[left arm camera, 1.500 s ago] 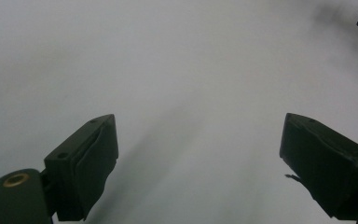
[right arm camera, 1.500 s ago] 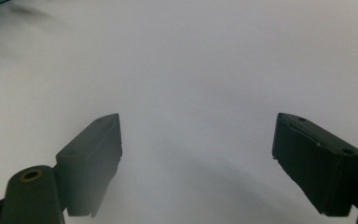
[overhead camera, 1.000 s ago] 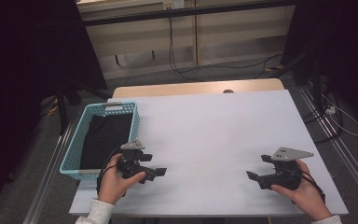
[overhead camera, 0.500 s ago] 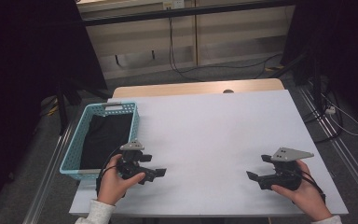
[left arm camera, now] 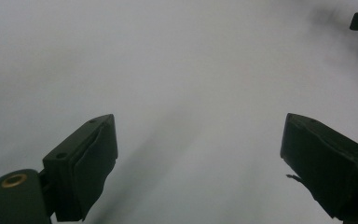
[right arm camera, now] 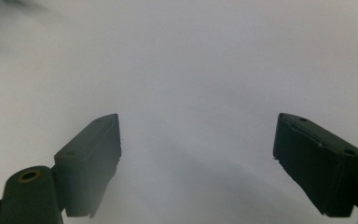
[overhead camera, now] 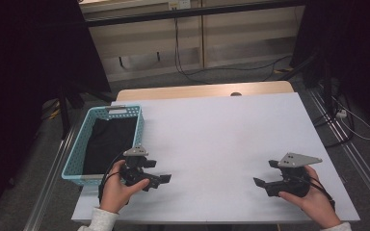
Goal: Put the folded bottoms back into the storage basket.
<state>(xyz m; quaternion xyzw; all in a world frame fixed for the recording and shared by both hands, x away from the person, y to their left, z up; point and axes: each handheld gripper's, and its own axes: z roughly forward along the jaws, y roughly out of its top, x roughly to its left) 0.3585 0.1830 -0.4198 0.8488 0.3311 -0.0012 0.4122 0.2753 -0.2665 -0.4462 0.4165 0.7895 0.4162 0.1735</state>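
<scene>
**Two grippers resting apart on the white counter**

A person is sitting at the near edge of the white counter (overhead camera: 212, 139), holding a gripper in each hand. The left gripper (overhead camera: 161, 179) is lying low over the surface near the front left corner, its jaws pointing toward the middle of the counter. Through the left gripper view its jaws are standing spread wide with nothing but bare white surface between them. The right gripper (overhead camera: 265, 175) is sitting near the front right, well apart from the left one, its jaws aiming back toward it; its own view is showing them spread wide too, pinching nothing.

Just beside the left hand (overhead camera: 118, 190), a light blue basket (overhead camera: 77, 154) is standing along the left edge of the counter. A black cloth (overhead camera: 108, 144) is lying inside it, covering most of its floor. Neither gripper is touching the basket or the cloth.
</scene>
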